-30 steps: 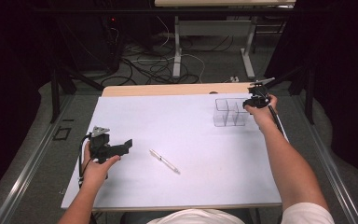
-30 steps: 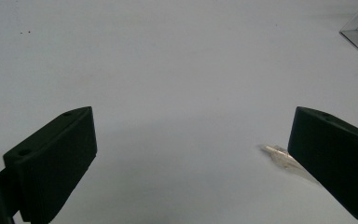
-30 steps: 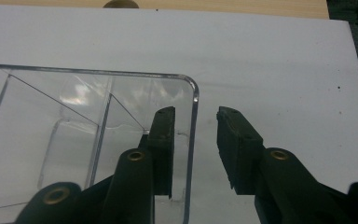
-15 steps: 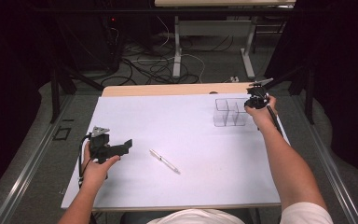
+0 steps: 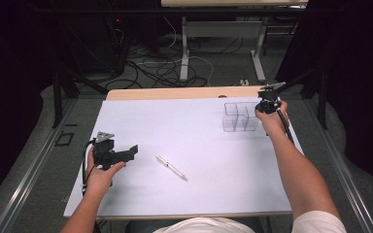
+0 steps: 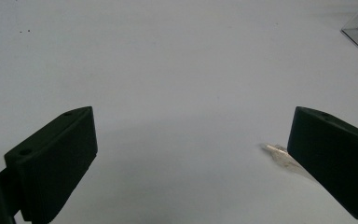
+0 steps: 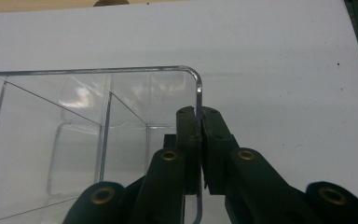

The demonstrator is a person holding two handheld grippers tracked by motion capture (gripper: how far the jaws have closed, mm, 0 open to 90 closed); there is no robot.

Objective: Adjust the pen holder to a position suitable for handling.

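Right gripper (image 7: 198, 140) has just closed its jaws on the side wall of the clear box (image 5: 239, 117), at two o'clock on the table (image 5: 189, 126). Left gripper (image 5: 126, 154), jaws apart and empty, is nearer the pen (image 5: 171, 167), lying at its three o'clock, pointing ten to four.

The right gripper (image 7: 198, 116), at the far right of the table, has just been closing its jaws, and they now pinch the right-hand wall of the clear plastic organiser (image 7: 98, 116), one jaw inside the compartment and one outside.
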